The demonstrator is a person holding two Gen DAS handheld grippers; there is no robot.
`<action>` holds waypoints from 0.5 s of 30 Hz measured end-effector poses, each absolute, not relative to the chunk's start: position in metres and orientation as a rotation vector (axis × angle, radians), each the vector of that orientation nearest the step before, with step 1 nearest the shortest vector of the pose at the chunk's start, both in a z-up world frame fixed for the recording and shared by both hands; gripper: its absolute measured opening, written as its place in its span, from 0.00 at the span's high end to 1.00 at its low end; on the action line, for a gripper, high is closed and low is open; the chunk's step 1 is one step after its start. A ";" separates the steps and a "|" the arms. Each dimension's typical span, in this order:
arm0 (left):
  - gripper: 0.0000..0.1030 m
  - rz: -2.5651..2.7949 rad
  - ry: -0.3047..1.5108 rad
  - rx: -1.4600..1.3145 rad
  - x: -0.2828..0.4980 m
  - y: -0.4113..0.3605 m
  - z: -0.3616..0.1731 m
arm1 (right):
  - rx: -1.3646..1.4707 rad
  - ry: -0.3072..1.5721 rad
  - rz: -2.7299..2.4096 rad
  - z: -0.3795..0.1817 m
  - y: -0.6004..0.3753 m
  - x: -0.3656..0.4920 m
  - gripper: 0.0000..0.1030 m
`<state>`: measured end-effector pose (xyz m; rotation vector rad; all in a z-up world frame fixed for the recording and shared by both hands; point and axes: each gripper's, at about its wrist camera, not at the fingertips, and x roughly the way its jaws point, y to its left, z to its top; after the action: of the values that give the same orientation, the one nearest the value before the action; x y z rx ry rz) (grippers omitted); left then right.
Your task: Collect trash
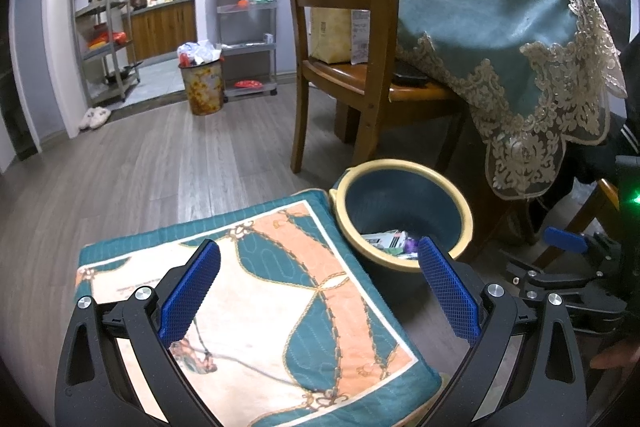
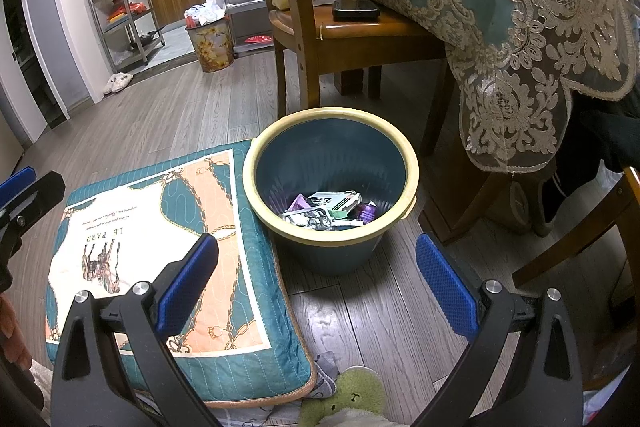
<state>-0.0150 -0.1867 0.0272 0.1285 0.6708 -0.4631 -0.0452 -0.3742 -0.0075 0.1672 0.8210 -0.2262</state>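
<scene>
A blue bin with a cream rim [image 2: 256, 167] [image 1: 468, 223] stands on the wood floor beside a patterned cushion [image 2: 132, 227] [image 1: 248, 291]. Wrappers and crumpled paper [image 2: 328, 211] [image 1: 390, 239] lie at its bottom. My left gripper [image 1: 320, 287] is open above the cushion, nothing between its blue pads. My right gripper [image 2: 318, 279] is open too, hovering near the bin's front side over the floor, empty. In the left wrist view the right gripper [image 1: 568, 255] shows at the far right; in the right wrist view the left gripper's fingertip [image 2: 20, 183] shows at the left edge.
A wooden chair [image 2: 340, 27] with a bag and a black phone [image 2: 354, 9] stands behind the bin. A table under a teal lace-edged cloth [image 2: 520, 7] overhangs on the right. A full floral bin [image 1: 202, 83] and metal shelves [image 1: 106, 27] are far back. A green plush toy [image 2: 344, 399] lies near me.
</scene>
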 end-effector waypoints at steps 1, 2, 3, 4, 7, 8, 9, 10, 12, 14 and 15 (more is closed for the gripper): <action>0.05 -0.462 0.671 0.130 -0.015 -0.187 0.027 | 0.167 0.821 -0.226 -0.008 -0.375 -0.045 0.06; 0.05 -0.462 0.670 0.134 -0.015 -0.187 0.027 | 0.168 0.822 -0.226 -0.008 -0.375 -0.045 0.06; 0.05 -0.462 0.670 0.138 -0.015 -0.188 0.027 | 0.168 0.822 -0.226 -0.007 -0.375 -0.045 0.06; 0.05 -0.462 0.672 0.141 -0.015 -0.188 0.027 | 0.169 0.822 -0.225 -0.008 -0.375 -0.046 0.06; 0.05 -0.498 0.675 0.151 -0.012 -0.188 0.029 | 0.169 0.822 -0.229 -0.008 -0.374 -0.047 0.06; 0.05 -0.512 0.676 0.152 -0.011 -0.189 0.030 | 0.170 0.822 -0.229 -0.008 -0.374 -0.048 0.06; 0.05 -0.517 0.680 0.150 -0.011 -0.189 0.031 | 0.172 0.823 -0.230 -0.008 -0.375 -0.048 0.06; 0.05 -0.514 0.681 0.149 -0.011 -0.189 0.031 | 0.172 0.822 -0.230 -0.008 -0.374 -0.047 0.06; 0.05 -0.497 0.674 0.175 -0.012 -0.192 0.031 | 0.173 0.823 -0.231 -0.008 -0.374 -0.047 0.06; 0.05 -0.470 0.650 0.195 -0.014 -0.194 0.032 | 0.173 0.824 -0.234 -0.008 -0.373 -0.048 0.06; 0.05 -0.456 0.649 0.198 -0.014 -0.194 0.033 | 0.174 0.823 -0.233 -0.008 -0.374 -0.048 0.06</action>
<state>-0.0136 -0.1941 0.0335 0.1982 0.6490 -0.4564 -0.0481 -0.3736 -0.0078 0.1737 0.8232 -0.2334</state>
